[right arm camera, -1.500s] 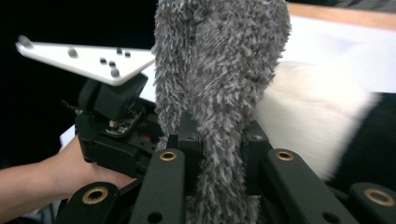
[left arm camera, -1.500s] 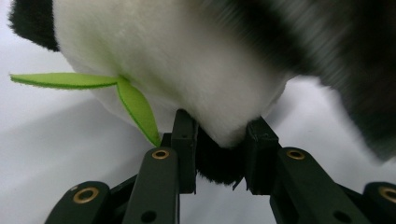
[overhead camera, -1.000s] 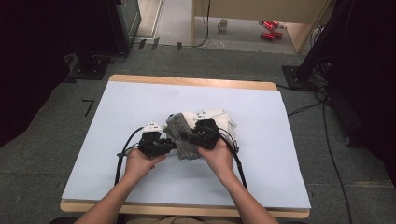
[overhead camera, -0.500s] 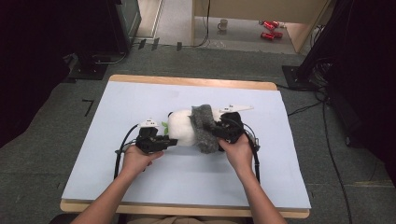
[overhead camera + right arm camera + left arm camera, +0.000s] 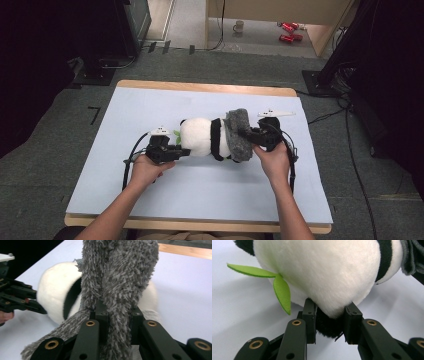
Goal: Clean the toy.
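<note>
At the middle of the bench (image 5: 150, 200), a plush panda (image 5: 200, 136) lies on its side on the pale blue cover, held from both ends. The left gripper (image 5: 175, 151) has its jaws clamped on a dark plush part at the toy's lower edge, as the left gripper view shows, beside two green felt leaves (image 5: 279, 287) sewn to the white body. The right gripper (image 5: 246, 134) has its jaws pinched together on a fold of grey shaggy cloth (image 5: 239, 135), which drapes over the panda's far end; whether it is a scarf or a small garment cannot be told. Judged from its look, the panda is light, soft and easily squashed, so a grip sinks into the pile and holds best on a small firm projection such as a limb or ear, not on the rounded belly. The grey cloth is limp and fuzzy; it is best taken at an edge or a doubled fold and will stretch and slide over the plush instead of lifting cleanly. The felt leaves are thin and could crease or tear if caught. Nothing else lies on the bench to hinder either hand. Beyond its far edge, well apart on the floor, stand a mug (image 5: 239, 25) and some red objects (image 5: 286, 31).
</note>
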The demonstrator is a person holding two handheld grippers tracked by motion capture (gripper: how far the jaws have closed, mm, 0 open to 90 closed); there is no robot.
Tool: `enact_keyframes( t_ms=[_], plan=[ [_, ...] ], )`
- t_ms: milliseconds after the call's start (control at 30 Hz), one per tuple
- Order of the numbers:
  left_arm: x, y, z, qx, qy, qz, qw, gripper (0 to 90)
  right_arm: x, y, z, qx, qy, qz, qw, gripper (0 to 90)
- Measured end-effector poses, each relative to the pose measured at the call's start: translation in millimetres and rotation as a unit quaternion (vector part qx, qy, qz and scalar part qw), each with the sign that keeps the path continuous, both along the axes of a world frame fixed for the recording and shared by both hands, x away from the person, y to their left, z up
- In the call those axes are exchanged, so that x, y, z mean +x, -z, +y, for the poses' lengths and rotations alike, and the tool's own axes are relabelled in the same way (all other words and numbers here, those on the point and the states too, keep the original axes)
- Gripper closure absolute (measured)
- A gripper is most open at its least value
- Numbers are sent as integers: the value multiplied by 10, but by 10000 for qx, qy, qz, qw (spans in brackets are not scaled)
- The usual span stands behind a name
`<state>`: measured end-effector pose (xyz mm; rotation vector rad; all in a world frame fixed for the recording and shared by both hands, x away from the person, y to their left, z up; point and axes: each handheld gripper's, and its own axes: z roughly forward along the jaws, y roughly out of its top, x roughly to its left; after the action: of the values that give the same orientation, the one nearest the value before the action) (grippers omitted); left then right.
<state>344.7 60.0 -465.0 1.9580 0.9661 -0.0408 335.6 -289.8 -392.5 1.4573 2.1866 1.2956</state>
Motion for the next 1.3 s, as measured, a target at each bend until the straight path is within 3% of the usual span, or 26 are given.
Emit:
enact_keyframes(
  t_ms=[233, 333, 600, 800, 900, 967, 1000, 1100, 1300],
  plan=[
    [-12, -5, -16, -34, 41, -34, 10000, 690, -12, -91, -121, -17, 226, 72, 9997, 777],
    [-11, -7, -18, -38, 31, -21, 10000, 691, -43, -192, -111, 102, 117, -27, 9999, 777],
    [-54, -43, -54, -77, -18, -11, 10000, 692, -110, -346, 298, 454, -607, -118, 9971, 777],
    [-96, -49, -89, -79, -83, 20, 9999, 691, -142, -243, 810, 638, -1353, 115, 9887, 777],
    [-140, -99, -107, -247, -90, 77, 9996, 691, -150, -114, 1043, 458, -1574, 213, 9862, 775],
    [-177, -153, -129, -247, -94, 29, 9996, 691, -135, -9, 1129, 280, -1588, 254, 9866, 768],
    [-183, -171, -137, -146, -117, 34, 9998, 692, -125, 40, 1145, 201, -1575, 247, 9870, 766],
    [-163, -162, -121, -185, -142, 158, 9996, 692, -90, 107, 1104, 293, -1605, 117, 9865, 768],
    [-117, -160, -109, -38, -96, 131, 9999, 695, -86, 122, 1054, -39, -1630, 8, 9866, 769]
  ],
)
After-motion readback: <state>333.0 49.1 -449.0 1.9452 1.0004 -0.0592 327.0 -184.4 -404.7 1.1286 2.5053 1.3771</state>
